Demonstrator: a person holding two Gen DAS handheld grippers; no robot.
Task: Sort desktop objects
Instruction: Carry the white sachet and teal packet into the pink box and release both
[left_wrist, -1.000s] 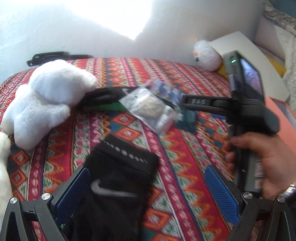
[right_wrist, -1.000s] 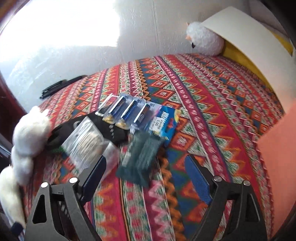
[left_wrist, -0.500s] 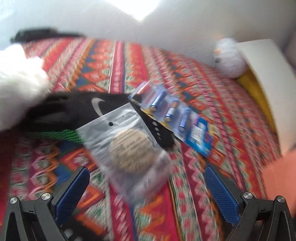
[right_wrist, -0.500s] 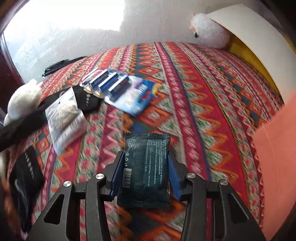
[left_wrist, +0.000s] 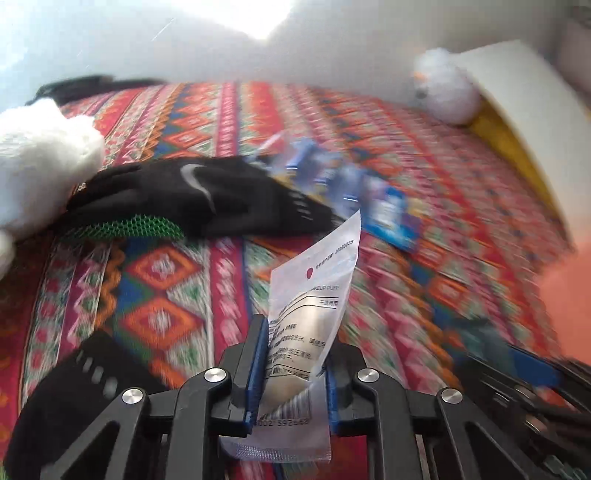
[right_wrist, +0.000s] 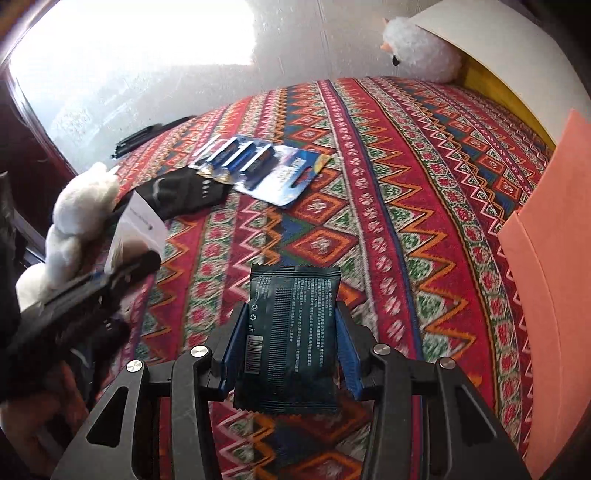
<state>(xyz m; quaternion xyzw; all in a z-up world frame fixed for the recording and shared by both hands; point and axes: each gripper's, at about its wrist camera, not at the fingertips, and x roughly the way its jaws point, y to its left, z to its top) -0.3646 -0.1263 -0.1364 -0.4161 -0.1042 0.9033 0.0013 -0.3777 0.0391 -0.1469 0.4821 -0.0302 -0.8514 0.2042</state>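
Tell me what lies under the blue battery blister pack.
The blue battery blister pack rests on the patterned red woven cloth; its near-left corner overlaps the black sports glove. Anything beneath its middle is hidden.

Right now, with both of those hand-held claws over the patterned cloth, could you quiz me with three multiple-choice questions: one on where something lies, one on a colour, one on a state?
1. Where does the battery pack lie?
A. on the cloth beside the black glove
B. on the orange sheet
C. in a claw

2. What colour is the packet in the right gripper?
A. white
B. dark teal
C. yellow

3. What is the left gripper doing?
A. open, empty
B. closed on a glove
C. closed on the clear pouch

Answers: 1 A, its end touches the glove. 2 B, dark wrapper with pale print. 3 C, the blue pads pinch the pouch, whose top stands free.
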